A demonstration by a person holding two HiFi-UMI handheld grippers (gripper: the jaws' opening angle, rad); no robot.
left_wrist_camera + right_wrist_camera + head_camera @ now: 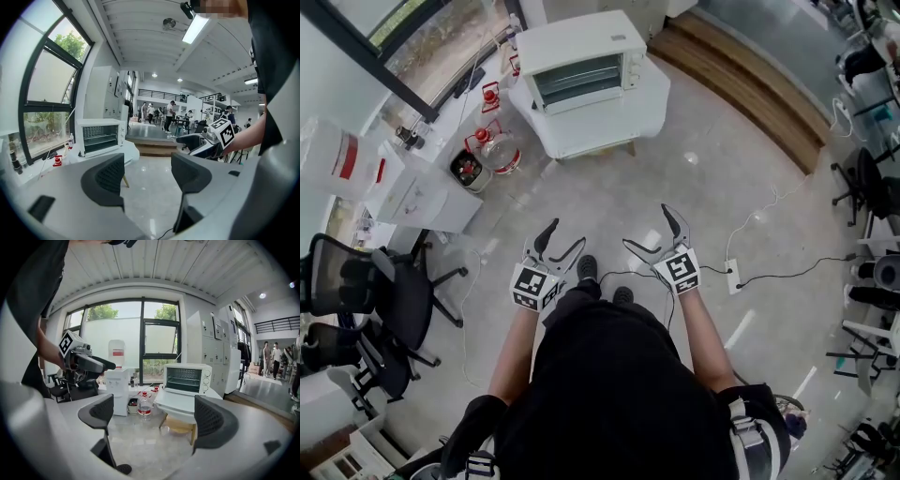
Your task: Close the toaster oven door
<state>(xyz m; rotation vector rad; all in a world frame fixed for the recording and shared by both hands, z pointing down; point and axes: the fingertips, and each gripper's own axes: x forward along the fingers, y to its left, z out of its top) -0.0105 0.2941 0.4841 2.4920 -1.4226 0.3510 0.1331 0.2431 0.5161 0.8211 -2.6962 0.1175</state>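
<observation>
White toaster oven (581, 66) seemingly shut, left hand-held gripper (567, 232), right hand-held gripper (646, 226) both spread empty (bystanders (168, 115) only in gripper views)

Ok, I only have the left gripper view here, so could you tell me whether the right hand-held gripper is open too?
Observer: Yes, the right hand-held gripper has its jaws apart, with nothing between them.
Operator: Thank you. Is anything lying near it?
Observer: A white power strip lies on the floor just right of that gripper.
Operator: And on the other side?
Observer: Black office chairs stand at the far left of the head view.
</observation>
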